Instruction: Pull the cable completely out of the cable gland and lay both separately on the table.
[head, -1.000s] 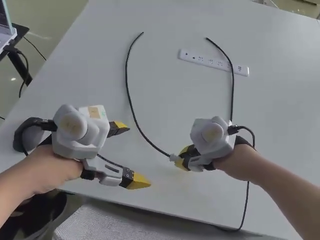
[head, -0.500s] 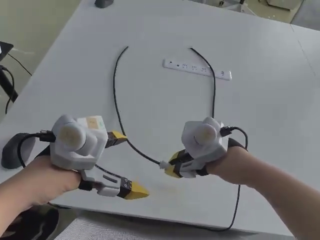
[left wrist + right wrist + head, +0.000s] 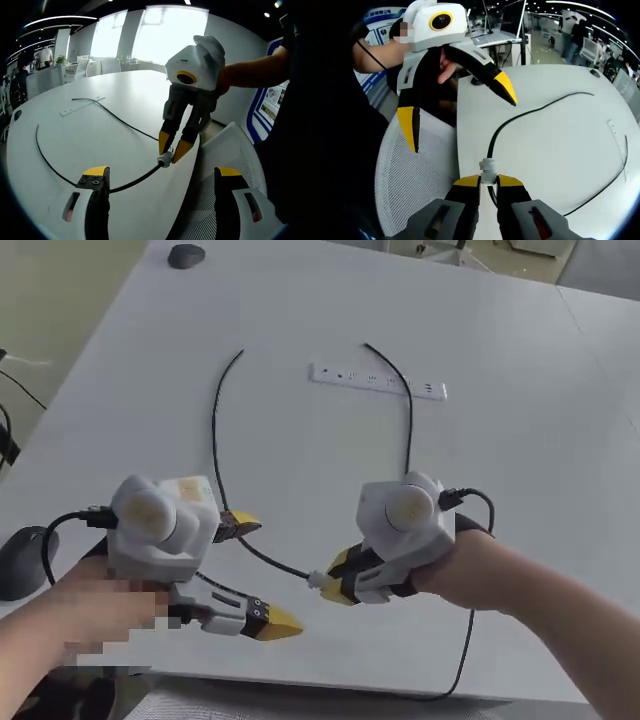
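A long black cable (image 3: 214, 445) lies in a loop on the white table (image 3: 520, 440). Near the front edge it passes through a small white cable gland (image 3: 318, 581). My right gripper (image 3: 334, 578) is shut on the gland (image 3: 487, 169), which sticks out just past its yellow fingertips (image 3: 470, 181); the cable (image 3: 530, 116) runs on from there. In the left gripper view the gland (image 3: 165, 160) sits under the right gripper's tips. My left gripper (image 3: 258, 574) is wide open to the gland's left with nothing between its fingers, which flank the cable (image 3: 130, 184).
A white power strip (image 3: 377, 381) lies at the back with the cable's far end beside it. A dark mouse (image 3: 186, 255) sits at the far corner. The table's front edge is close under both grippers, with a mesh chair (image 3: 415, 185) below it.
The head view has shifted, so the whole scene sits lower and more to the left. The right gripper stays shut on the gland and the left stays open beside it.
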